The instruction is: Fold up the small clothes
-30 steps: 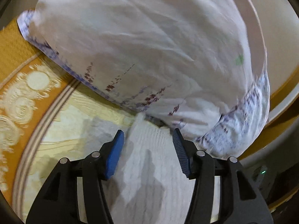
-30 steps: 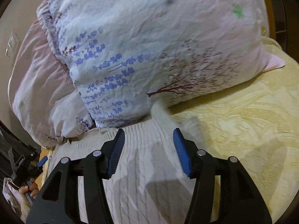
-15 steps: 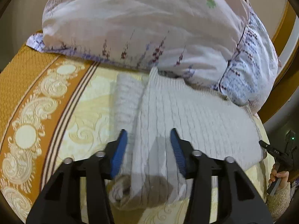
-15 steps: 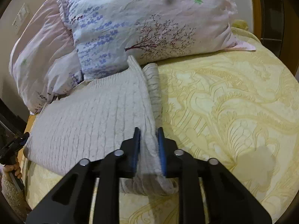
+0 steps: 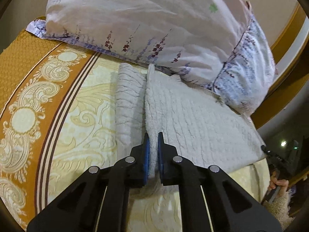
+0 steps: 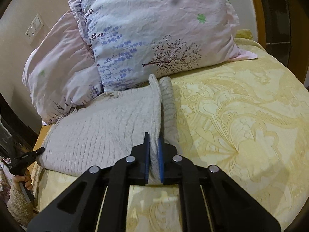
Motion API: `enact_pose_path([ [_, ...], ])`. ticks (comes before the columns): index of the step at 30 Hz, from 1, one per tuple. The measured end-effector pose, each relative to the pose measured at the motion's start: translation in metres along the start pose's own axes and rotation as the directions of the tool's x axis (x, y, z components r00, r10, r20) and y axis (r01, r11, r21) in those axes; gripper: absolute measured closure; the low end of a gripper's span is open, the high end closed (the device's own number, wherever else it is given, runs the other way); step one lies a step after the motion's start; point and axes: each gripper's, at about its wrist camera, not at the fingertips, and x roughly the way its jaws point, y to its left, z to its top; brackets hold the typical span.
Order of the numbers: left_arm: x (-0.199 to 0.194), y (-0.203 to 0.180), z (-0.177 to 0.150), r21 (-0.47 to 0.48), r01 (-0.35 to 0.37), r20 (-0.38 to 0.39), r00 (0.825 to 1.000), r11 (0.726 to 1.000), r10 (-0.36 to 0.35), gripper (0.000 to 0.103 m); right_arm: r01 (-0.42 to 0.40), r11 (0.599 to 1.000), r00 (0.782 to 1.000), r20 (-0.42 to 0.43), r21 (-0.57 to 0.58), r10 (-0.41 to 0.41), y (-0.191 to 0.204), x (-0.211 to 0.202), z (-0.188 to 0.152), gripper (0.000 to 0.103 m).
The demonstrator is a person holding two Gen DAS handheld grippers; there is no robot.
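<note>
With the left gripper point(image 5: 153, 150) and the right gripper point(image 6: 154, 150) each pinched tight on a side edge of the white knit sweater point(image 5: 193, 119) lying on the bed point(image 6: 241, 125) against the pillows point(image 6: 154, 38), both should lift together, evenly, keeping the cloth taut for a straight fold.

right gripper point(image 6: 154, 150) jaws pinch knit sweater point(image 6: 108, 123) edge.

No text, label, brand or number can be read anywhere in either view.

Warm, dim – fisheye-warped, soft edges
</note>
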Motion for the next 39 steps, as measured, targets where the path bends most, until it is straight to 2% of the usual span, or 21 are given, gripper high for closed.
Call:
enact_pose_path([
  [4,0.003,0.007,-0.009,-0.001,-0.007,-0.021,1.000,1.000,0.007,0.096,0.085,0.996,0.994,-0.076,-0.001,-0.085,-0.007,0.021,-0.009,0.096],
  [10,0.005,0.011,-0.015,-0.017,0.005,-0.002,1.000,1.000,-0.005,0.096,0.121,0.991,0.991,-0.060,-0.055,-0.124,-0.001,0.032,-0.005,0.095],
  [13,0.001,0.011,-0.016,-0.023,0.015,0.008,1.000,1.000,-0.015,0.095,0.109,0.993,0.991,-0.075,-0.033,-0.112,-0.004,0.029,-0.003,0.086],
  [15,-0.003,0.011,-0.015,-0.029,0.025,0.017,1.000,0.999,-0.024,0.094,0.123,0.992,0.992,-0.035,-0.015,-0.123,-0.004,0.019,0.002,0.081],
  [16,-0.006,0.010,-0.014,-0.031,0.027,0.023,0.999,0.999,-0.026,0.091,0.126,0.992,0.992,-0.010,-0.019,-0.126,-0.002,0.015,0.004,0.078],
  [18,-0.013,0.013,-0.008,-0.049,0.026,0.055,0.998,0.998,-0.023,0.064,0.094,0.995,0.995,0.040,-0.044,-0.092,0.010,0.008,0.010,0.074],
  [19,-0.014,0.014,-0.005,-0.060,0.020,0.067,0.998,0.998,-0.015,0.042,0.065,0.996,0.997,0.036,-0.059,-0.063,0.017,0.010,0.013,0.072],
  [20,-0.015,0.017,0.000,-0.079,0.007,0.085,0.996,0.997,0.000,0.038,0.049,0.996,0.999,0.028,-0.070,-0.047,0.023,0.013,0.015,0.072],
  [24,-0.008,0.025,0.018,-0.127,0.012,0.077,0.997,0.992,-0.002,0.031,-0.023,0.986,0.999,-0.052,-0.166,0.015,0.065,0.046,0.015,0.067],
  [29,0.015,0.035,0.035,-0.202,0.023,0.016,1.000,0.979,-0.020,0.027,-0.008,0.964,0.996,-0.089,-0.267,-0.017,0.102,0.079,0.012,0.059],
  [34,0.031,0.033,0.041,-0.192,0.010,-0.013,1.000,0.981,-0.012,0.026,0.034,0.941,0.994,-0.084,-0.336,-0.066,0.116,0.092,0.002,0.045],
  [39,0.038,0.020,0.042,-0.140,0.000,-0.025,1.000,0.990,-0.004,0.026,0.033,0.935,0.994,-0.084,-0.353,-0.067,0.117,0.094,0.001,0.042],
])
